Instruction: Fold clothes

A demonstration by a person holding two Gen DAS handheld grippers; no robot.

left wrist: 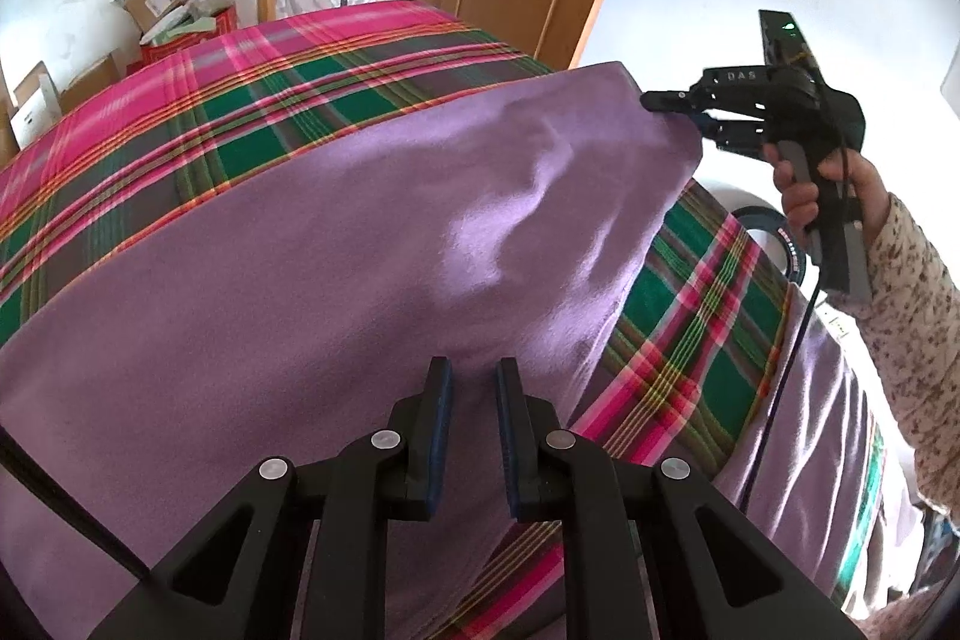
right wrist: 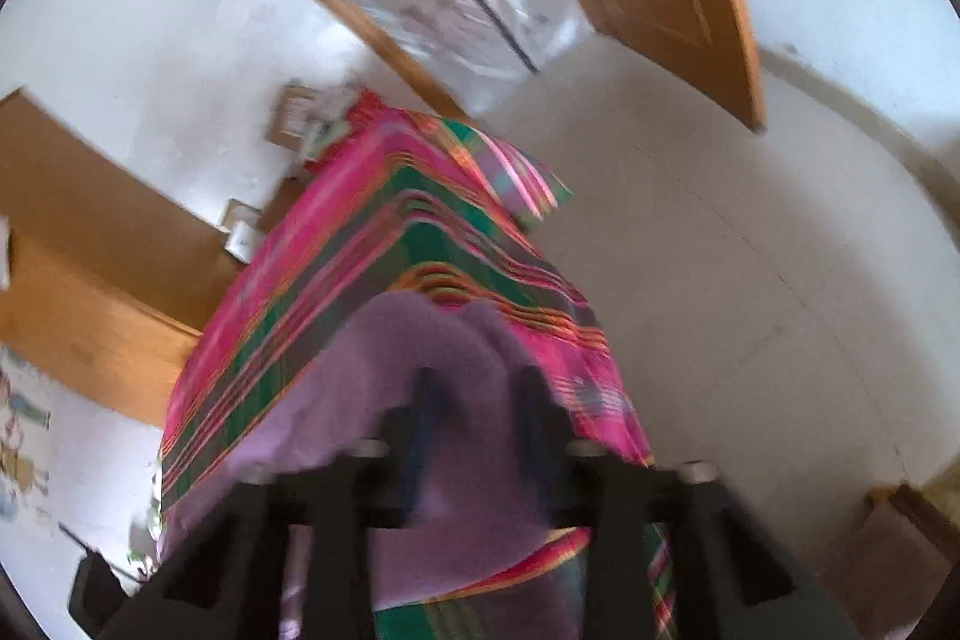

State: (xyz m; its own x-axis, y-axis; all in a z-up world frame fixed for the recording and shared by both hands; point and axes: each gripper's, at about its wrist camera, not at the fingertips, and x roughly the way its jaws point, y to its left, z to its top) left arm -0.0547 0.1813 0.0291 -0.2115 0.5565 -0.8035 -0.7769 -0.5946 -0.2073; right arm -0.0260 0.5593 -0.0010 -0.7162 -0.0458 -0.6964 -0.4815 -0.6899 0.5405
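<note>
At lower centre of the left wrist view, the left gripper (left wrist: 474,382) pinches a fold of the purple cloth (left wrist: 336,244), which spreads mid-frame over the plaid bedspread (left wrist: 252,100). At upper right, the right gripper (left wrist: 675,109) clamps the cloth's raised corner.

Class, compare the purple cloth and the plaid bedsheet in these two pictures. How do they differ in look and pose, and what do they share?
The purple cloth is plain; the plaid bedsheet has pink, green and grey checks. The bedsheet lies spread flat, while the cloth is lifted and creased at the corner pinched by the right gripper. The cloth lies on top; the bedsheet is underneath. The left gripper holds cloth between its fingers, not bedsheet. Both are fabrics on the same bed.
</note>
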